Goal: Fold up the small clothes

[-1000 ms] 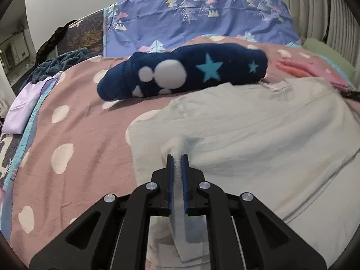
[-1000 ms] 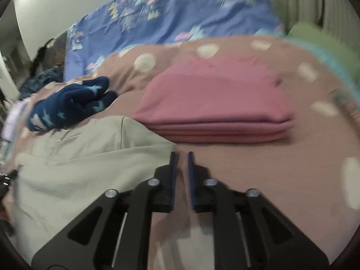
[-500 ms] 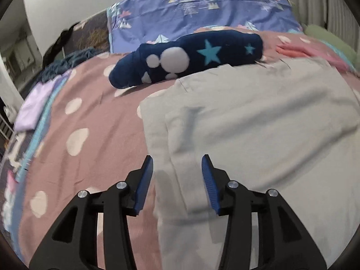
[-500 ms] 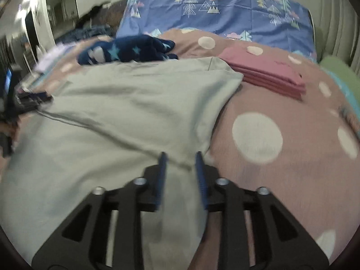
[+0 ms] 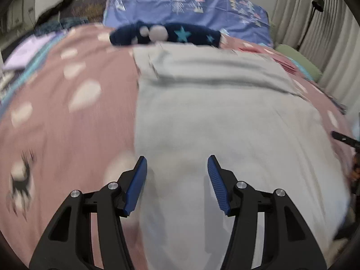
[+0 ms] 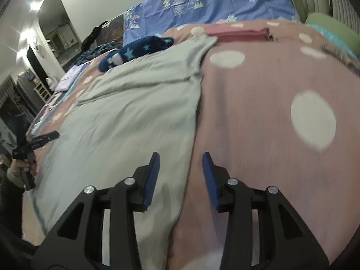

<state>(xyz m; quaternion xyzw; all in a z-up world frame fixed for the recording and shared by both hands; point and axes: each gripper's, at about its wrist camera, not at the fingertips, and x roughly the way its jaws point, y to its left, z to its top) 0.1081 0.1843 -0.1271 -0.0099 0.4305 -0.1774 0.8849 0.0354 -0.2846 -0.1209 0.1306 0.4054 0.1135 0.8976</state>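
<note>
A pale grey-green garment (image 5: 225,117) lies flat on the pink dotted bedspread (image 5: 67,117), its far part folded over itself. My left gripper (image 5: 176,164) is open and empty above the garment's near left edge. In the right wrist view the same garment (image 6: 135,112) fills the left half. My right gripper (image 6: 180,160) is open and empty, its jaws astride the garment's right edge. The left gripper (image 6: 45,138) shows at that view's far left.
A navy star-patterned plush item (image 5: 166,34) lies just beyond the garment. A folded pink stack (image 6: 238,32) sits at the far right. A blue patterned pillow (image 5: 184,6) lines the headboard. Lilac cloth (image 5: 27,49) lies at the left edge. Curtains (image 5: 315,22) hang on the right.
My left gripper let go of the garment's fold, opened wide and drew back toward the near edge. My right gripper opened wider and drew back along the garment's right edge.
</note>
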